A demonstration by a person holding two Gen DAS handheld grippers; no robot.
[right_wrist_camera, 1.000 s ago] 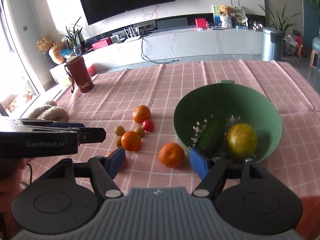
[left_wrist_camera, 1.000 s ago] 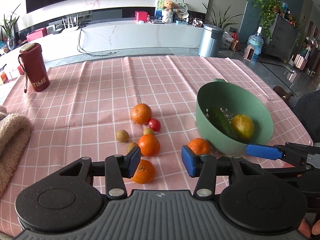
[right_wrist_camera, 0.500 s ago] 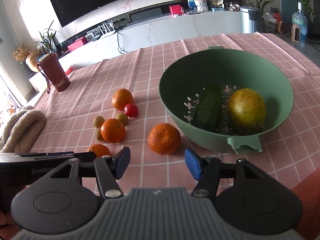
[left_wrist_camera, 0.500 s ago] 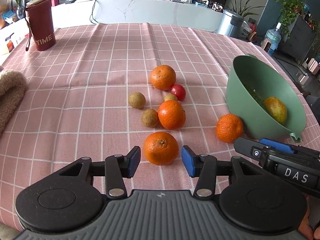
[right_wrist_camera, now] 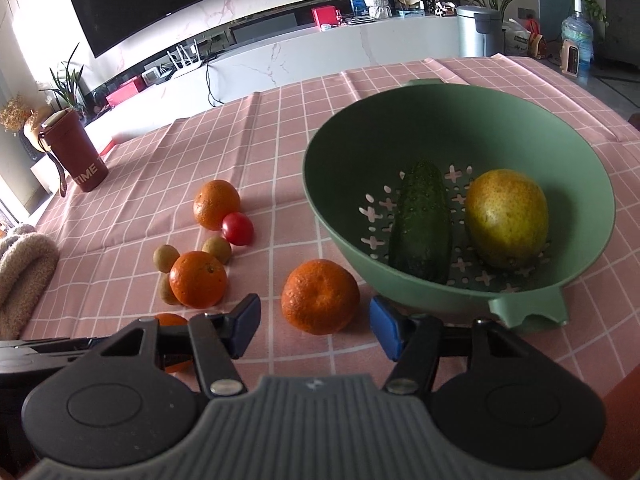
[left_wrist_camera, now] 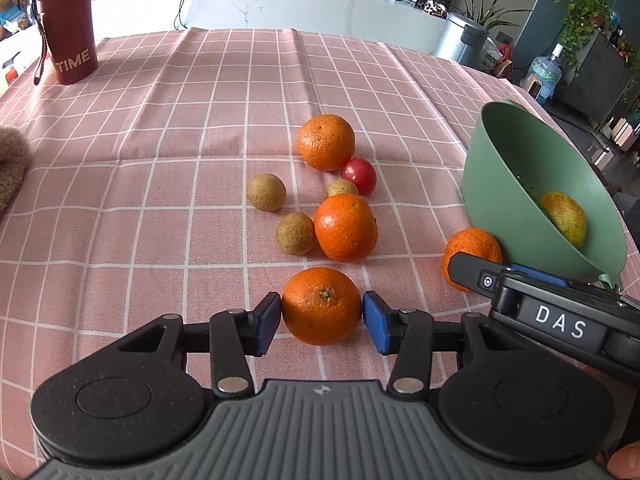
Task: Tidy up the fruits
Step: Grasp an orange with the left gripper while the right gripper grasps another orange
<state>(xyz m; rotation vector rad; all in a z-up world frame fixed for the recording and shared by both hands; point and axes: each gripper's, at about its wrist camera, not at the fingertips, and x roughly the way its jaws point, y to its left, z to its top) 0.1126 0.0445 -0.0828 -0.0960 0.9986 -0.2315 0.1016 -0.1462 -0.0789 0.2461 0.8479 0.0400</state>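
Observation:
My left gripper (left_wrist_camera: 322, 322) is open, with its blue pads on either side of an orange (left_wrist_camera: 322, 305) on the pink checked cloth; the left pad looks to touch it. My right gripper (right_wrist_camera: 314, 326) is open just in front of another orange (right_wrist_camera: 320, 296). Behind it stands a green colander bowl (right_wrist_camera: 320, 184) holding a cucumber (right_wrist_camera: 420, 220) and a yellow mango (right_wrist_camera: 506, 218). Two more oranges (left_wrist_camera: 346, 227) (left_wrist_camera: 325, 142), a red tomato (left_wrist_camera: 359, 175) and three small brown fruits (left_wrist_camera: 266, 192) lie in a cluster.
A dark red cup marked TIME (left_wrist_camera: 70, 28) stands at the far left of the table. A beige fluffy cloth (right_wrist_camera: 24, 264) lies at the left edge. The right gripper's body (left_wrist_camera: 560, 320) shows at the right of the left wrist view.
Both grippers have moved forward and down. The left one now has the near orange between its pads. The right one has come closer to the orange by the bowl.

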